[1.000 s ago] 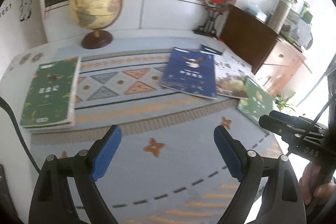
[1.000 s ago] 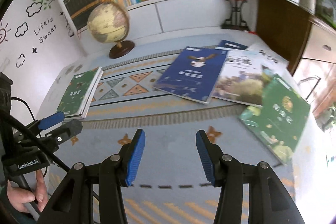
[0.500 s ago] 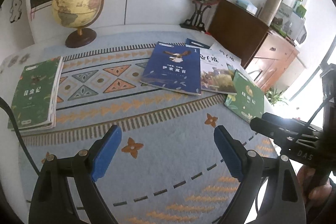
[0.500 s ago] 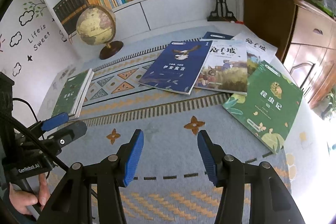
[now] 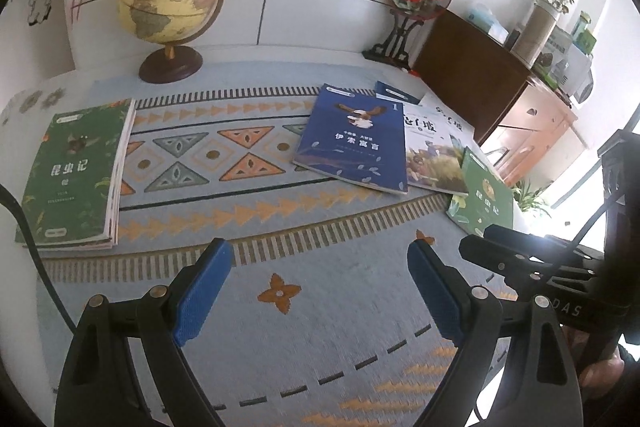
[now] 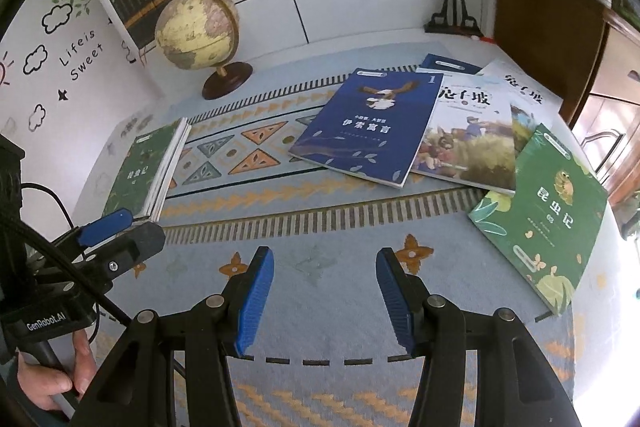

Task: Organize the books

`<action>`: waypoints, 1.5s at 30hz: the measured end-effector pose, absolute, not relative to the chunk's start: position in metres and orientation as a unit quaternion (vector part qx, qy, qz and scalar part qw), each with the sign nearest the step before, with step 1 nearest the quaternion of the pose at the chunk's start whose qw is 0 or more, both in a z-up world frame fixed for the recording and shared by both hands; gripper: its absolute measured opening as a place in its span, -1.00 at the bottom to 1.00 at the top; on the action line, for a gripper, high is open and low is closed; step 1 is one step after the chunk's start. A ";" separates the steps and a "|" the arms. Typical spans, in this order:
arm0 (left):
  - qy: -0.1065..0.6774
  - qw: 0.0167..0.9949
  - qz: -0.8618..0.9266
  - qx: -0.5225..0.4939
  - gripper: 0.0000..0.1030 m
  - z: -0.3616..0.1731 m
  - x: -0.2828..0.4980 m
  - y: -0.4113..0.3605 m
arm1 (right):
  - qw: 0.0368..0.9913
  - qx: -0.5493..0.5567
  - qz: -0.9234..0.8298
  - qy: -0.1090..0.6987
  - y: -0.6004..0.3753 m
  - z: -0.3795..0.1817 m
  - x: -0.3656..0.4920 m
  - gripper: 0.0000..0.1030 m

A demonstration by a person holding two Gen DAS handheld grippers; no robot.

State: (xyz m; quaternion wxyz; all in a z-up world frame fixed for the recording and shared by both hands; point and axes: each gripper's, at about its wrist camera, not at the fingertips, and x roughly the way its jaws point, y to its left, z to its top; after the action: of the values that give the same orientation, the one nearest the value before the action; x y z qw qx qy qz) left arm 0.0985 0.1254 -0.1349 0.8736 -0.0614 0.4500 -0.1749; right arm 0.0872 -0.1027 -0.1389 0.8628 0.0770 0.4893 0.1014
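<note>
Now | both claws, left gripper wide, right gripper half-open, hold nothing | thin floppy green paperback near right: you'd pinch its overhanging edge.

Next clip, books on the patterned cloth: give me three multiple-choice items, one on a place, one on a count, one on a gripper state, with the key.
1. Where does the globe stand?
A. behind the lone green book at the far left
B. on the blue book
C. on the dark cabinet

2. How many green-covered books lie on the cloth?
A. none
B. two
C. four

3. What is the right gripper holding?
A. the blue book
B. a green book
C. nothing

Key:
1 A: its base sits on the table behind the left green book.
2 B: one at the left, another green book at the right end of the spread.
3 C: only bare cloth shows between its blue pads; the blue book lies untouched.
</note>
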 end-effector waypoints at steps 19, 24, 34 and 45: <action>0.453 0.872 -0.178 -0.062 0.72 -0.141 0.111 0.129 | 0.855 0.088 0.100 0.501 -0.102 -0.147 0.105 0.00; 0.454 0.870 -0.184 -0.058 0.72 -0.142 0.118 0.127 | 0.856 0.095 0.093 0.500 -0.105 -0.147 0.110 0.00; 0.462 0.853 -0.239 -0.033 0.72 -0.153 0.168 0.108 | 0.854 0.114 0.054 0.504 -0.119 -0.153 0.134 0.00; 0.533 0.798 -0.267 -0.083 0.72 -0.211 0.265 0.067 | 0.858 0.165 -0.010 0.486 -0.168 -0.163 0.170 0.00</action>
State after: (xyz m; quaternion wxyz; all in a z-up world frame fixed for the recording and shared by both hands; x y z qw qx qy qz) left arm 0.2654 0.0671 -0.2111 0.7984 -0.0827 0.5332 -0.2673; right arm 0.1701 -0.1681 -0.1630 0.8582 0.1645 0.4861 -0.0095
